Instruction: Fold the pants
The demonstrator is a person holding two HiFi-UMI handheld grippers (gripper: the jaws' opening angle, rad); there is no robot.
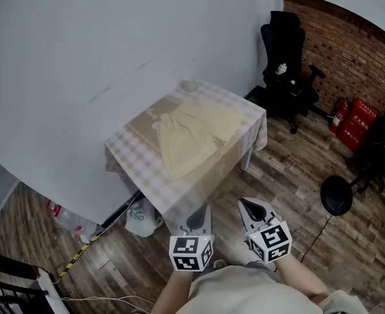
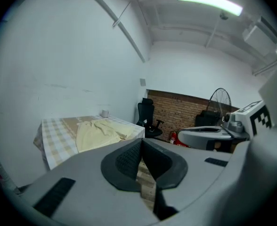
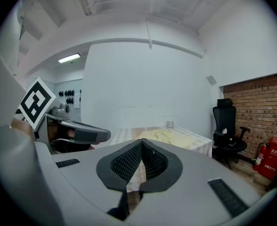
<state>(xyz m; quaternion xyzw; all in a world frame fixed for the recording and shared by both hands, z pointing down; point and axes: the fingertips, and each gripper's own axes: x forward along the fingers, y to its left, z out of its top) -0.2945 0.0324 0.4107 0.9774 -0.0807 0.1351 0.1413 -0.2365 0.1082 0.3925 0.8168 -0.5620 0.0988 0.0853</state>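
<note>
My left gripper (image 1: 203, 212) and right gripper (image 1: 246, 206) were pressed together, empty; the yellow pants (image 1: 196, 136) looked light and limp, best pinched at the corners.

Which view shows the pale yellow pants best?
Head view: the pale yellow pants lie whole, seen from above. Left gripper view shows them low and foreshortened; right gripper view, only a distant sliver.
</note>
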